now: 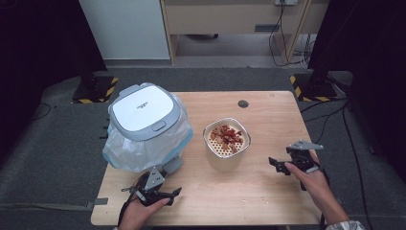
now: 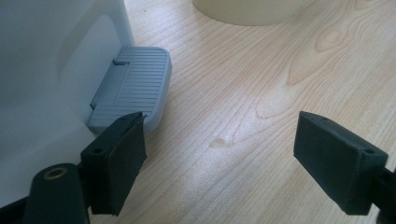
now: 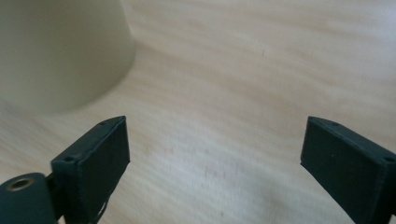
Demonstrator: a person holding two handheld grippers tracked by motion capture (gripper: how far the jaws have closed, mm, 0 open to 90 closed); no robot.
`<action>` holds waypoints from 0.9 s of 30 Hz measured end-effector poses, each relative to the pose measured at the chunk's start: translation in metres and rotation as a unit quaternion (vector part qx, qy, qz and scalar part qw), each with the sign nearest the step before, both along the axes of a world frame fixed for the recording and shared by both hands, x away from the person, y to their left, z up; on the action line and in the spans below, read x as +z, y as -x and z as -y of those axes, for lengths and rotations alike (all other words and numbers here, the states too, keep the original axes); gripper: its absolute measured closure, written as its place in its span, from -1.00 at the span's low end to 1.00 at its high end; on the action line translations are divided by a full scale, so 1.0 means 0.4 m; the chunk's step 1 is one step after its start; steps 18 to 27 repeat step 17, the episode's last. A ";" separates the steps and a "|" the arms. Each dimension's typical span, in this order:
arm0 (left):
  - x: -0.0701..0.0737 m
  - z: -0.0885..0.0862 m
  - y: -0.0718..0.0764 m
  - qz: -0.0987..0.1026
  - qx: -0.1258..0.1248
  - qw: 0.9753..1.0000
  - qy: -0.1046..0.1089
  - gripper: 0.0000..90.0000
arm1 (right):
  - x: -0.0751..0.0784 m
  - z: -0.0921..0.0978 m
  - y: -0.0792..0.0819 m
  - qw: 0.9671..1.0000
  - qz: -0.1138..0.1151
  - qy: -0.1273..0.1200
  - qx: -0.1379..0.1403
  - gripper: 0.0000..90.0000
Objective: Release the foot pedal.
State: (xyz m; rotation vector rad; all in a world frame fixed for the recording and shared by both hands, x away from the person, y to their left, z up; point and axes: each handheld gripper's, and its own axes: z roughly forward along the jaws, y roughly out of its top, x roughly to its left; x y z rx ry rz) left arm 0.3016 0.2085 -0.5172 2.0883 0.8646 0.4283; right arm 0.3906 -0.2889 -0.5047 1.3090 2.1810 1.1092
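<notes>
Wooden table on grey carpet holds a pedal bin.

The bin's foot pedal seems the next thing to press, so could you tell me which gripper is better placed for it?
Probably the left gripper: its open fingers sit right beside the grey pedal. The right gripper is across the table, past the bowl.

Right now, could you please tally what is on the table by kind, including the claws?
Pedal bin with closed lid and plastic liner: 1
Bowl of reddish food pieces: 1
Handheld claws, both open: 2, left claw and right claw
Total: 4
</notes>
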 end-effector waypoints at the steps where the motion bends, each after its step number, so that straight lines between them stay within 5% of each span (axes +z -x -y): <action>1: -0.001 0.001 -0.001 -0.002 -0.005 1.000 -0.005 -0.65 | -0.008 0.000 0.002 1.000 -0.005 0.004 0.000 -0.83; 3: -0.004 -0.001 -0.004 -0.006 -0.013 1.000 -0.019 -0.65 | -0.025 0.001 0.008 1.000 -0.017 0.010 -0.002 -0.83; 9: -0.019 -0.009 -0.012 -0.015 -0.009 1.000 -0.018 -0.66 | -0.071 -0.005 0.010 0.998 -0.053 0.043 -0.003 -0.85; 16: -0.014 -0.016 -0.016 -0.011 -0.002 1.000 -0.018 -0.66 | -0.085 -0.023 0.013 0.998 -0.027 0.061 -0.006 -0.94; 27: -0.012 -0.017 -0.016 -0.008 -0.002 1.000 -0.018 -0.66 | -0.086 -0.026 0.012 0.998 -0.028 0.062 -0.006 -0.95</action>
